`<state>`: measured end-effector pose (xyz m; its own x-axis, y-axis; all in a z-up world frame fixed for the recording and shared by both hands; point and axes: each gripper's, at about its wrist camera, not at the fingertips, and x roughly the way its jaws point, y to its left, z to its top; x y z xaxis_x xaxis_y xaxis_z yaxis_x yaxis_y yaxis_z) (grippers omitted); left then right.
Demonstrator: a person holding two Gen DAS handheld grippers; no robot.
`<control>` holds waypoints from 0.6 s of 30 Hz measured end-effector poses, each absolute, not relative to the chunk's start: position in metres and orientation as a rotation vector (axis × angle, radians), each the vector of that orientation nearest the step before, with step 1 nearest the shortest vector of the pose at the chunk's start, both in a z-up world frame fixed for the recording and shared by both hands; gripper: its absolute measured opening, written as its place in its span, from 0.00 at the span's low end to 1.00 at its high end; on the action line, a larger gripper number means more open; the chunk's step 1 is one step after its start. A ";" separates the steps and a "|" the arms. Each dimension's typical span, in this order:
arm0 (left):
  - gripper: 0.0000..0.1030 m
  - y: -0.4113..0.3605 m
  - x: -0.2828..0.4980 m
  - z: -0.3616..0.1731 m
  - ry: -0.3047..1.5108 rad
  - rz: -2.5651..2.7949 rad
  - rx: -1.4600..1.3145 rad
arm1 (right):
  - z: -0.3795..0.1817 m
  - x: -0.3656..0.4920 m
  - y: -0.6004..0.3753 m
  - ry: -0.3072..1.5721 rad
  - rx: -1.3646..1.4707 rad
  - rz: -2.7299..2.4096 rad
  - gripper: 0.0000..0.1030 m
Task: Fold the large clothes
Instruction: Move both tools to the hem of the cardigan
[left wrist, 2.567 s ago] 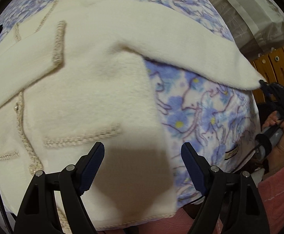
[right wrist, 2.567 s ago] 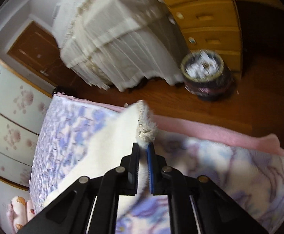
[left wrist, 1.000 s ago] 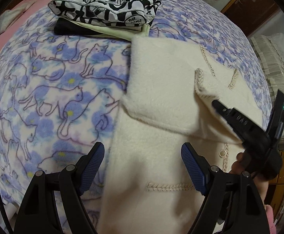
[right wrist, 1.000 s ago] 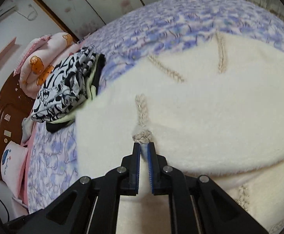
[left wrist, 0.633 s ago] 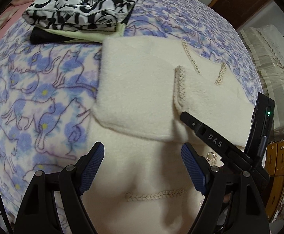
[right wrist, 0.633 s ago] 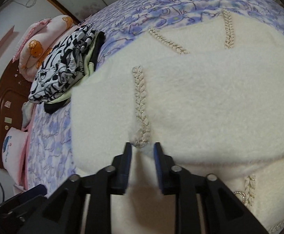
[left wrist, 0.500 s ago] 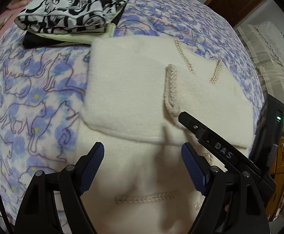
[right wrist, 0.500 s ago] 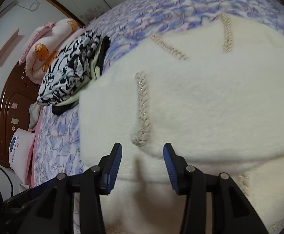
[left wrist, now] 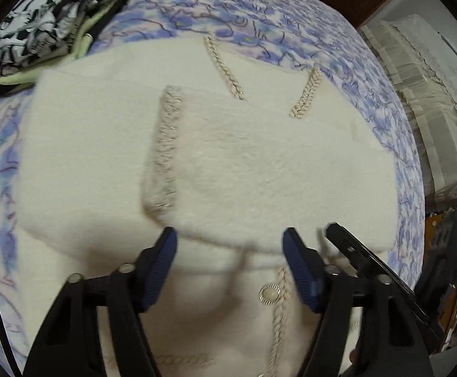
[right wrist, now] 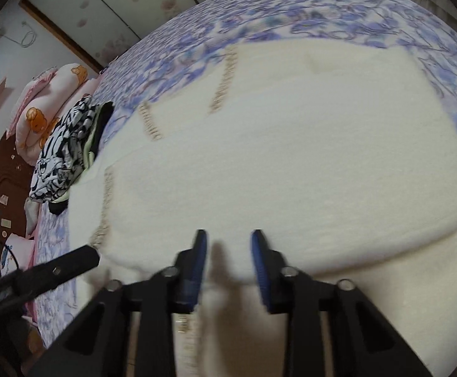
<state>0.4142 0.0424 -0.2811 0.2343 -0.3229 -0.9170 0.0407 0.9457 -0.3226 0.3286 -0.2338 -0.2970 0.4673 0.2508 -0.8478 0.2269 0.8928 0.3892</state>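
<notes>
The cream fluffy knit cardigan with braided trim point(left wrist: 260, 169) looks soft, thick and limp; grip its hem, since the left gripper point(left wrist: 230, 257) and right gripper point(right wrist: 228, 251) both hang spread and hold nothing

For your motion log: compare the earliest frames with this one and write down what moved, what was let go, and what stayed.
The right gripper carried the sleeve across the cream jacket, laid it flat and let go; its fingers now stand open. The left gripper stayed open, and the folded pile stayed put.

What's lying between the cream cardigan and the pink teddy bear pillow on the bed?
A folded stack topped by a black-and-white printed garment lies between the cream cardigan and the pink pillow, seen in the right wrist view.
</notes>
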 end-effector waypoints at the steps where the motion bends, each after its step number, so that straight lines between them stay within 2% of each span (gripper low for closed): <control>1: 0.51 0.038 0.418 -0.287 1.319 -0.230 -0.244 | -0.299 0.328 -0.244 1.103 0.491 0.014 0.08; 3: 0.43 0.031 0.424 -0.301 1.340 -0.147 -0.206 | -0.304 0.325 -0.266 1.110 0.515 0.018 0.00; 8: 0.36 0.036 0.428 -0.310 1.339 -0.055 -0.191 | -0.304 0.313 -0.320 1.105 0.455 -0.104 0.00; 11: 0.30 0.041 0.426 -0.313 1.345 -0.028 -0.166 | -0.310 0.299 -0.362 1.090 0.560 -0.130 0.00; 18: 0.29 0.053 0.422 -0.314 1.325 0.031 -0.181 | -0.303 0.279 -0.395 1.041 0.588 -0.196 0.00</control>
<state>0.4216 0.0526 -0.3144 0.2452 -0.0800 -0.9662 -0.1256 0.9856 -0.1135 0.2789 -0.3953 -0.3032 0.5045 0.1189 -0.8552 0.4217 0.8303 0.3642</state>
